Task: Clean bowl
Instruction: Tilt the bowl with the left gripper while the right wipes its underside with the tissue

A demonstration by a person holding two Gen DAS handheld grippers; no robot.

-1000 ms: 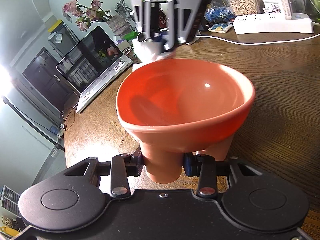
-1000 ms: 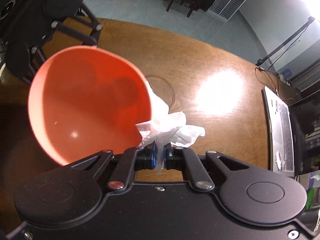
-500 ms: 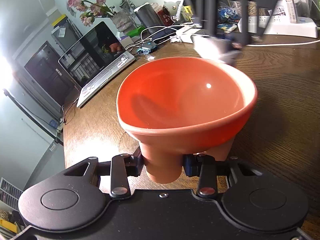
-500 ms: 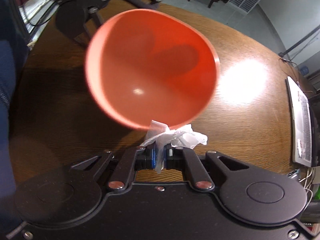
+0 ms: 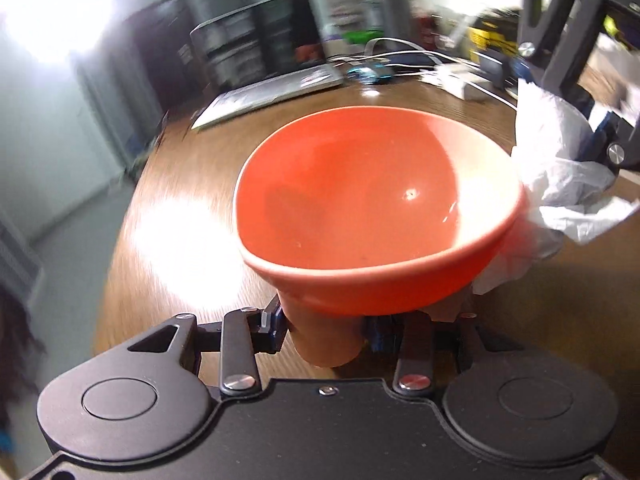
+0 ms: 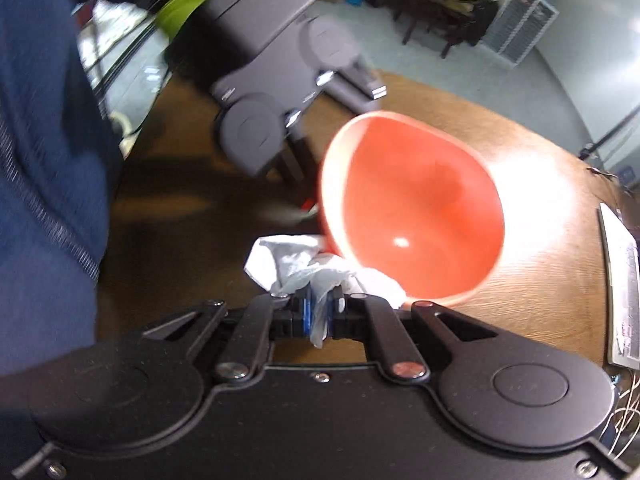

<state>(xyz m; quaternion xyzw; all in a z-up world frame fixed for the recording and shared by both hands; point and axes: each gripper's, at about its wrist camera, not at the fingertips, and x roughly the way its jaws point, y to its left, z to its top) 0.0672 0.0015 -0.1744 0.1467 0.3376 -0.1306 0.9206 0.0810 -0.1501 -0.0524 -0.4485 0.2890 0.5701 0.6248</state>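
1. Broadly, a brown wooden table point(image 5: 560, 280) fills both views, with a bright patch of glare on its left part in the left wrist view.
2. Person's blue sleeve point(image 6: 44, 160) takes up the left edge of the right wrist view.
3. Orange bowl point(image 5: 376, 208) is held clear of the table top, tilted, its inside facing both cameras. It has a stem-like foot at the near side.
4. Left gripper point(image 5: 324, 330) has its jaws clamped on that foot, one pad on each side, carrying the bowl.
5. Right gripper point(image 6: 322, 310) has its jaws pinched narrow on a crumpled white tissue point(image 6: 296, 264).
6. Tissue lies against the outside of the bowl at its right rim in the left wrist view point(image 5: 560, 184); in the right wrist view it touches the near lower edge of the bowl.
7. Far left on the table, an open laptop point(image 5: 264, 92), blurred. Cables and small clutter beyond it, too blurred to name.
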